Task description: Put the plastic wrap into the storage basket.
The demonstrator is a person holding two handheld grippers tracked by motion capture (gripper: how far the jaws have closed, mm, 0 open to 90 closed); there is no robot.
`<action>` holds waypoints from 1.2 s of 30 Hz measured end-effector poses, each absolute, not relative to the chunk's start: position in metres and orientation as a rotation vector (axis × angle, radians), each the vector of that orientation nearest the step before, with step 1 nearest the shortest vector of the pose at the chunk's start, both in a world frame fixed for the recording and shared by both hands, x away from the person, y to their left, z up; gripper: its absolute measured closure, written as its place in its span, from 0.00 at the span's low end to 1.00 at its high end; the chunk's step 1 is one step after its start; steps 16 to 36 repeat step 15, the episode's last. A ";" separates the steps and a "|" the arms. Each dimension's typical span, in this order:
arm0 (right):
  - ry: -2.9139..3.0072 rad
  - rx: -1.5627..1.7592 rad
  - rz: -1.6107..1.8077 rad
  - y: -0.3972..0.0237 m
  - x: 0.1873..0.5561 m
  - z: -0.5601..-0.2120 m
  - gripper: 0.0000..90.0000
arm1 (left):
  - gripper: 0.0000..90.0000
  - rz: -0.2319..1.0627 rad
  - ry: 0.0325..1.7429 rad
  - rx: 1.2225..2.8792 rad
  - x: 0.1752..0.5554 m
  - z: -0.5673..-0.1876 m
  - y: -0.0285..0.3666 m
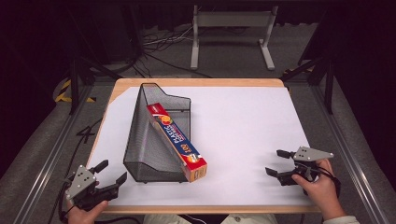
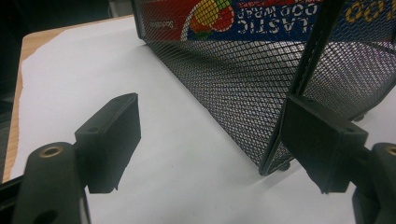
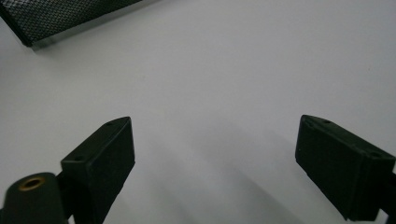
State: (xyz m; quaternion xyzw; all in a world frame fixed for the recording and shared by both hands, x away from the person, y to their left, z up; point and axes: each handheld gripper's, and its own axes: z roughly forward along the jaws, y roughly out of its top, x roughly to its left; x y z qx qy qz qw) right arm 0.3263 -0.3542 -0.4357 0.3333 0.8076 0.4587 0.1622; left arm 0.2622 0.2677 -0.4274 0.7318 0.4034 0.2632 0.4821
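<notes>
Box: the long red and blue cardboard wrap box [image 1: 178, 142] lies in the black wire mesh basket [image 1: 149, 154], one end poking out.
Left gripper [image 1: 111, 172]: jaws apart, empty, near the basket.
Right gripper [image 1: 279, 163]: jaws apart, empty, well apart from it.
Left to do: grabbing looks not yet begun.

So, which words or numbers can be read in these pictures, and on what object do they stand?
"PLASTIC" on the box lying in the mesh basket.
"100" on the same box, near its front end.
"OOD WRAP" on the box, seen upside down through the mesh.
The small white print on the red part is too blurred to read.

Wrap box [image 1: 178, 143] lettering partly mesh-veiled
</notes>
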 end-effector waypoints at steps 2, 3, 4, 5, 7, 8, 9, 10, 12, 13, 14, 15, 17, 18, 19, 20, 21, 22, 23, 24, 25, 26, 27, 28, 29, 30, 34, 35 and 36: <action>2.314 0.957 1.298 -0.354 0.326 -0.438 0.14 | 0.24 0.640 0.984 1.784 0.262 -0.427 0.268; 2.320 0.958 1.291 -0.354 0.326 -0.439 0.14 | 0.24 0.640 0.985 1.784 0.262 -0.428 0.268; 2.324 0.957 1.288 -0.354 0.326 -0.440 0.14 | 0.24 0.636 0.984 1.786 0.263 -0.428 0.268; 2.329 0.959 1.284 -0.354 0.326 -0.441 0.14 | 0.24 0.637 0.983 1.786 0.263 -0.428 0.268; 2.328 0.966 1.285 -0.355 0.326 -0.442 0.14 | 0.24 0.627 0.986 1.785 0.264 -0.428 0.268; 2.321 0.971 1.286 -0.355 0.326 -0.442 0.14 | 0.24 0.622 0.989 1.784 0.264 -0.428 0.268; 2.315 0.968 1.281 -0.355 0.325 -0.442 0.14 | 0.24 0.623 0.991 1.787 0.265 -0.428 0.268; 2.309 0.967 1.275 -0.356 0.325 -0.441 0.14 | 0.24 0.622 0.996 1.791 0.266 -0.429 0.268; 2.295 0.966 1.280 -0.357 0.324 -0.440 0.14 | 0.24 0.617 0.996 1.790 0.267 -0.429 0.267; 2.295 0.966 1.280 -0.357 0.324 -0.440 0.14 | 0.23 0.617 0.996 1.790 0.267 -0.429 0.267; 2.286 0.969 1.287 -0.357 0.323 -0.440 0.14 | 0.23 0.616 0.993 1.790 0.267 -0.429 0.267; 2.278 0.967 1.287 -0.357 0.323 -0.439 0.14 | 0.23 0.616 0.993 1.790 0.267 -0.429 0.267; 2.278 0.967 1.287 -0.357 0.323 -0.439 0.14 | 0.23 0.616 0.993 1.790 0.267 -0.429 0.267; 2.278 0.967 1.287 -0.357 0.323 -0.439 0.14 | 0.23 0.616 0.993 1.790 0.267 -0.429 0.267; 2.278 0.967 1.287 -0.357 0.323 -0.439 0.14 | 0.23 0.616 0.993 1.790 0.267 -0.429 0.267; 2.278 0.967 1.287 -0.357 0.323 -0.439 0.14 | 0.23 0.616 0.993 1.790 0.267 -0.429 0.267; 2.278 0.967 1.287 -0.357 0.323 -0.439 0.14 | 0.23 0.616 0.993 1.790 0.267 -0.429 0.267; 2.278 0.967 1.287 -0.357 0.323 -0.439 0.14 | 0.23 0.616 0.993 1.790 0.267 -0.429 0.267; 2.278 0.967 1.287 -0.357 0.323 -0.439 0.14 | 0.23 0.616 0.993 1.790 0.267 -0.429 0.267; 2.278 0.967 1.287 -0.357 0.323 -0.439 0.14 | 0.23 0.616 0.993 1.790 0.267 -0.429 0.267; 2.278 0.967 1.287 -0.357 0.323 -0.439 0.14 | 0.23 0.616 0.993 1.790 0.267 -0.429 0.267; 2.278 0.967 1.287 -0.357 0.323 -0.439 0.14 | 0.23 0.616 0.993 1.790 0.267 -0.429 0.267; 2.278 0.967 1.287 -0.357 0.323 -0.439 0.14 | 0.23 0.616 0.993 1.790 0.267 -0.429 0.267; 2.278 0.967 1.287 -0.357 0.323 -0.439 0.14 | 0.23 0.616 0.993 1.790 0.267 -0.429 0.267; 2.278 0.967 1.287 -0.357 0.323 -0.439 0.14 | 0.23 0.616 0.993 1.790 0.267 -0.429 0.267; 2.278 0.967 1.287 -0.357 0.323 -0.439 0.14 | 0.23 0.616 0.993 1.790 0.267 -0.429 0.267; 2.278 0.967 1.287 -0.357 0.323 -0.439 0.14 | 0.23 0.616 0.993 1.790 0.267 -0.429 0.267; 2.278 0.967 1.287 -0.357 0.323 -0.439 0.14 | 0.23 0.616 0.993 1.790 0.267 -0.429 0.267; 2.278 0.967 1.287 -0.357 0.323 -0.439 0.14 | 0.23 0.616 0.993 1.790 0.267 -0.429 0.267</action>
